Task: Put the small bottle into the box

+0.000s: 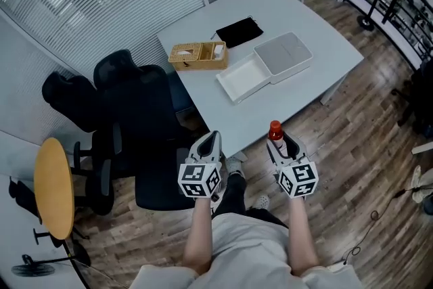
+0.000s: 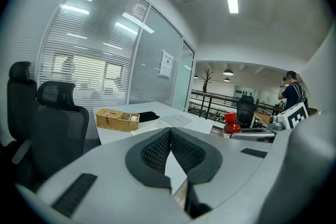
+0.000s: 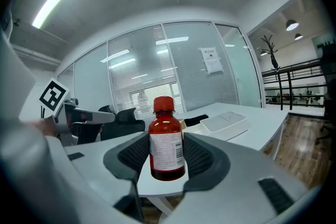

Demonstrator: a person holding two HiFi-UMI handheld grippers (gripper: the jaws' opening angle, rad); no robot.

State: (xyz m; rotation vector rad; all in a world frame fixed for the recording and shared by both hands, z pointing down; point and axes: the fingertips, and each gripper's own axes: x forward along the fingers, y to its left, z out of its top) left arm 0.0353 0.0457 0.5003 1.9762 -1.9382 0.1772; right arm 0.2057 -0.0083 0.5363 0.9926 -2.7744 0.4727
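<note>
Grey bench [image 1: 308, 81] lies ahead of both sets of fingers, its near edge just beyond their tips in the head view. Black office chairs [image 1: 128, 108] sit ahead and left of the left fingers, against the bench's left side. Round wooden tabletop [image 1: 54, 189] is far out left of the left fingers. Open white box [image 1: 242, 78] sits on the bench well ahead of the fingers, roughly between the two grippers' lines; its lid [image 1: 284, 54] lies flat on the box's far-right side, touching it. Wicker basket [image 1: 198, 56] is ahead of the left fingers, left of the box and apart from it. Black pouch [image 1: 239, 31] lies beyond the basket, further from the fingers.

Left gripper [image 2: 170, 132]: fingers [image 2: 153, 152] together at the tips, nothing between them. Right gripper [image 3: 167, 145]: fingers [image 3: 203, 157] clamped on the small bottle [image 3: 167, 139], one pad on each side of its body. Bottle is upright, dark red-brown, red cap, white label facing the camera. In the head view it is off the bench, over the wood floor [image 1: 352, 145] at the bench's near edge, well short of the box.
</note>
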